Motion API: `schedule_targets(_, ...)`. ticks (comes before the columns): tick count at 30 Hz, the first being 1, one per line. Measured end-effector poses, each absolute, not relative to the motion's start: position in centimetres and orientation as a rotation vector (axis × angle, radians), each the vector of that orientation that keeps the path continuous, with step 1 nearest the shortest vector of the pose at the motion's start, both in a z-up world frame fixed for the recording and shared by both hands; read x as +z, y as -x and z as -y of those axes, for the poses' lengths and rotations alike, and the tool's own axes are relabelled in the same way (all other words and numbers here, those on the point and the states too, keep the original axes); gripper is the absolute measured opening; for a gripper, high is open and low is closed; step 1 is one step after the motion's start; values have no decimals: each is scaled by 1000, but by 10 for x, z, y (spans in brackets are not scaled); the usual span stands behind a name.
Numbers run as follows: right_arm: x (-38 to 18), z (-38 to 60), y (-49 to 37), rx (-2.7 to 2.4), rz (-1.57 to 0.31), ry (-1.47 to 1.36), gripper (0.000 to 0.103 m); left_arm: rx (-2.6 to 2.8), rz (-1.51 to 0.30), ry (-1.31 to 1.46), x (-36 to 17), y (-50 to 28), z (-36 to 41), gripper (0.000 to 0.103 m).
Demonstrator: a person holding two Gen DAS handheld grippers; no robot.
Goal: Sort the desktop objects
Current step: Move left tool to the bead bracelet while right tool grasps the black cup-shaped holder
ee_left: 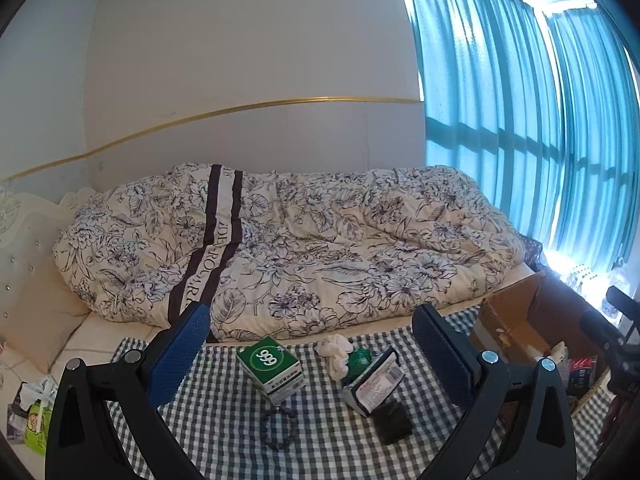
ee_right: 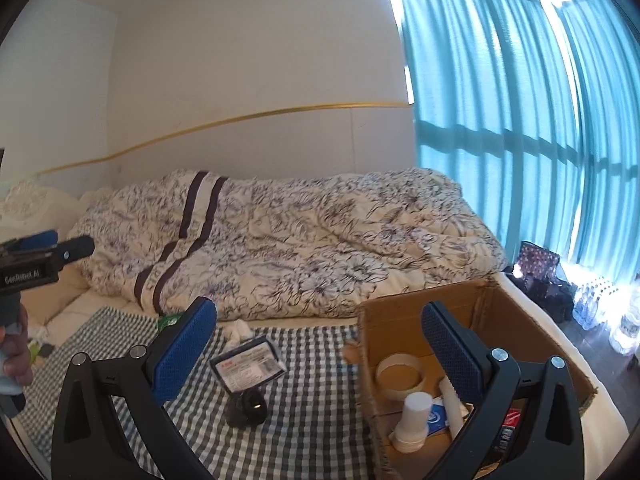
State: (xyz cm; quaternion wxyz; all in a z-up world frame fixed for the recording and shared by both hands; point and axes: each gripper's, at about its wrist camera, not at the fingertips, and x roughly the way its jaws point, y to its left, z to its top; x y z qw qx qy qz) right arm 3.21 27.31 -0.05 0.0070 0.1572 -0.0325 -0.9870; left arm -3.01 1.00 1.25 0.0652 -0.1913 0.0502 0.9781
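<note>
Left wrist view takes in a bed [ee_left: 100, 336] with a rumpled floral quilt [ee_left: 304, 248] piled along the wall and teal curtains [ee_left: 520, 120] at the right. Over the near part of the bed lies a blue-and-white checked cloth [ee_left: 224, 412], and the things to sort rest on it. At its right edge stands an open cardboard box [ee_left: 516, 312]; the right wrist view shows a roll of tape [ee_right: 401, 376], a white upturned cup [ee_right: 414, 420] and some packets inside the cardboard box [ee_right: 400, 308]. On the cloth, a green-and-white carton marked 999 [ee_left: 271, 368] stands near the middle, with a dark bead bracelet [ee_left: 278, 426] just in front of it. To its right lies a flat labelled packet [ee_left: 378, 384], tilted against a small black object [ee_left: 394, 424], and behind them sit a crumpled white tissue [ee_left: 336, 354] and something green [ee_left: 360, 358]. The left tool [ee_left: 316, 352] hangs above the cloth with its blue-padded fingers [ee_left: 180, 354] spread wide and nothing between them. The right tool [ee_right: 320, 354] likewise has its fingers [ee_right: 182, 350] wide apart and empty, its right finger over the box and its left over the cloth. At the left edge of the right wrist view a hand [ee_right: 16, 354] grips the handle of the left tool.
</note>
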Motion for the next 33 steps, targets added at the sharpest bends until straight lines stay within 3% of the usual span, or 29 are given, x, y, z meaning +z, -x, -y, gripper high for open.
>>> schedule_targets(11, -26, -216, -8, -2977, -12, -510, 103, 2980, -108, 649, -13, 53, 19, 103)
schedule_targets(33, -95, -159, 47, -2846, -205, -806, 103, 2989, -74, 905, -84, 106, 59, 103)
